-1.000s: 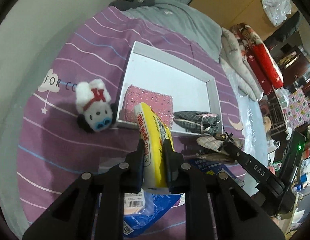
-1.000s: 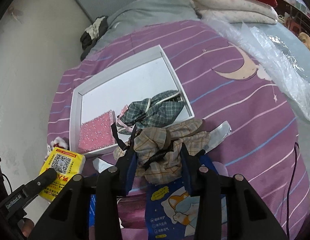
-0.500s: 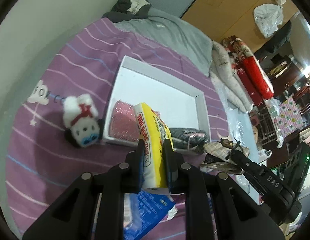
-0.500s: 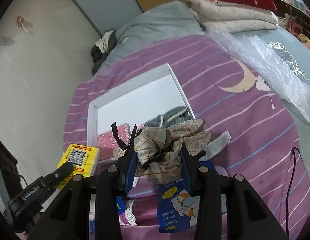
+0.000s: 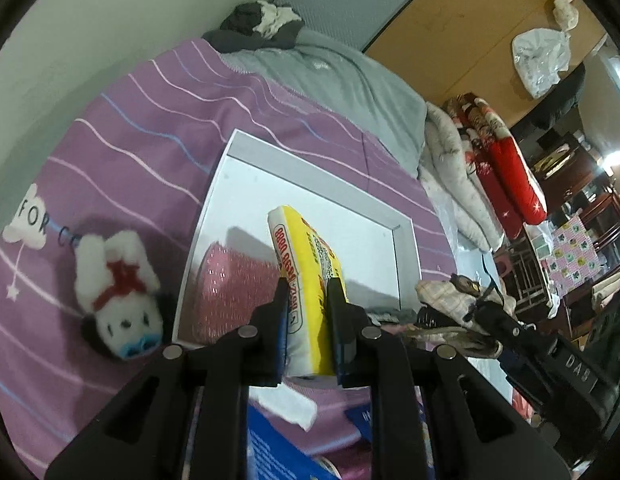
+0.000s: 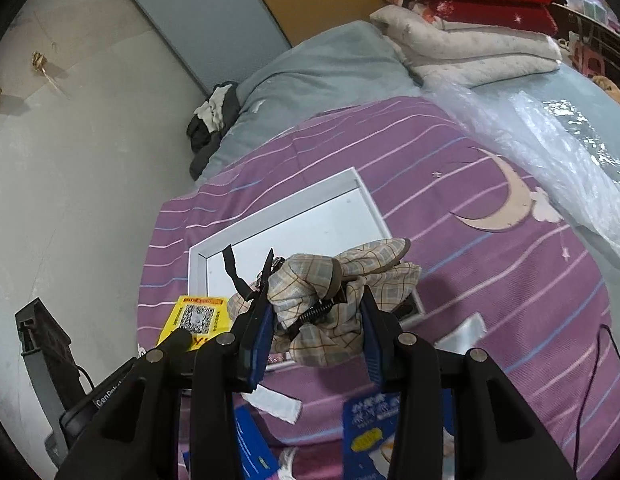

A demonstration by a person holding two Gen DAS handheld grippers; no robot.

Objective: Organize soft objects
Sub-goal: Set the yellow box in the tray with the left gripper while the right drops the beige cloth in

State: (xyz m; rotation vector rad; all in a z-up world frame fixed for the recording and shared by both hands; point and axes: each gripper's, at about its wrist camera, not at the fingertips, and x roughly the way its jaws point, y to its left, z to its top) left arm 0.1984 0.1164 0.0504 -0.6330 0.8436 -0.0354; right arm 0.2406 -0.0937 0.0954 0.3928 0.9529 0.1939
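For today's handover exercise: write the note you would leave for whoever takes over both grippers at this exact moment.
Left gripper: shut on the yellow tissue pack, held above the white tray.
Right gripper: shut on the beige plaid cloth bundle, also over the tray.
Done: pink sparkly cloth lies in the tray.
Left: set down both held items in the tray, then fetch the plush toy lying on the purple bedspread beside the tray.
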